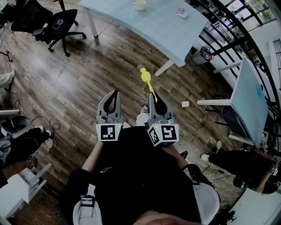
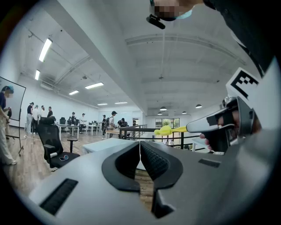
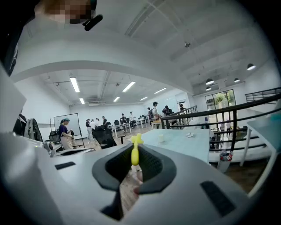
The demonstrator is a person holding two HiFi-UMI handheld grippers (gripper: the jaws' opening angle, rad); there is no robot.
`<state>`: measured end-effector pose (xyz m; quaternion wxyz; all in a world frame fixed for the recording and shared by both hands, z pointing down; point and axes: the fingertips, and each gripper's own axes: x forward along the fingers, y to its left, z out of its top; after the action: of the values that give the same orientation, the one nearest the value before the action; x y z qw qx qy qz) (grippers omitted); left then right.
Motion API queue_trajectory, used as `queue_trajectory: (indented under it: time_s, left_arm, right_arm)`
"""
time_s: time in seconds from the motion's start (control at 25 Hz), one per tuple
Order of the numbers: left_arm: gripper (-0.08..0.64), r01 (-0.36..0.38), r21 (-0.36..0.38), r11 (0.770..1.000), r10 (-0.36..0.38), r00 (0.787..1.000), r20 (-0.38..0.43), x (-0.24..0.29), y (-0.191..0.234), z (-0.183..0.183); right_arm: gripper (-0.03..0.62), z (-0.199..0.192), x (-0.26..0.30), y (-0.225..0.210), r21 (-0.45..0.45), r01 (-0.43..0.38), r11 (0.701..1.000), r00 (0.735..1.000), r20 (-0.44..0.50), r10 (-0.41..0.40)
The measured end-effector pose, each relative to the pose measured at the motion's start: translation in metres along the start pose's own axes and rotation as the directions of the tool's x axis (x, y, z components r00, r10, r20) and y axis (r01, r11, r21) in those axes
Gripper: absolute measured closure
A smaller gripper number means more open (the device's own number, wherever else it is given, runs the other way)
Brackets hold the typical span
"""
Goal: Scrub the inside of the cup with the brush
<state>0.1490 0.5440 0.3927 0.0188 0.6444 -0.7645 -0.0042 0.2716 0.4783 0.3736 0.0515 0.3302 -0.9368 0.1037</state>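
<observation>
Head view, person standing on a wooden floor [image 1: 74, 83].

1. Left tool [image 1: 115, 93]: held in front of the body at about 6 o'clock of the frame, roughly level. In the left gripper view its jaws meet along a thin seam, fully closed, with nothing between them.

2. Right tool [image 1: 153, 96]: just beside the left tool, at its 3 o'clock. Its jaws are clamped on the handle of the yellow brush [image 1: 146, 77]. The brush projects beyond the jaw tips towards 11 o'clock, head outermost, over bare floor. In the right gripper view the yellow handle stands upright between the dark pads.

3. Cup [image 1: 139, 5]: white, upright on the pale blue table [image 1: 167, 26] at 12 o'clock of the frame, well apart from both tools. The brush is not in it or touching it. A small packet [image 1: 181, 13] lies on the same table at the cup's 3 o'clock.

4. Surroundings: a black office chair [image 1: 57, 24] stands at 10 o'clock. Each tool carries a marker cube [image 1: 109, 132] at its rear, close to the person's body.
</observation>
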Motion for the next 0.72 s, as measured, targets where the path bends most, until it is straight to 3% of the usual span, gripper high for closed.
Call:
queue_trajectory:
  time_s: [0.28, 0.48, 0.72]
  left_arm:
    - [0.545, 0.029, 0.0, 1.0, -0.029, 1.0, -0.002, 0.013, -0.017, 0.006]
    - [0.546, 0.013, 0.017, 1.0, -0.013, 1.0, 0.024, 0.031, -0.027, 0.014]
    - [0.546, -0.037, -0.021, 0.999, 0.037, 0.999, 0.012, 0.048, -0.036, 0.013]
  right_arm:
    - [0.554, 0.003, -0.004, -0.01, 0.003, -0.002, 1.0, 1.0, -0.01, 0.002]
    - [0.554, 0.012, 0.011, -0.028, 0.003, -0.024, 1.0, 1.0, -0.001, 0.024]
    - [0.553, 0.017, 0.028, -0.042, 0.009, -0.091, 0.996, 0.996, -0.011, 0.091]
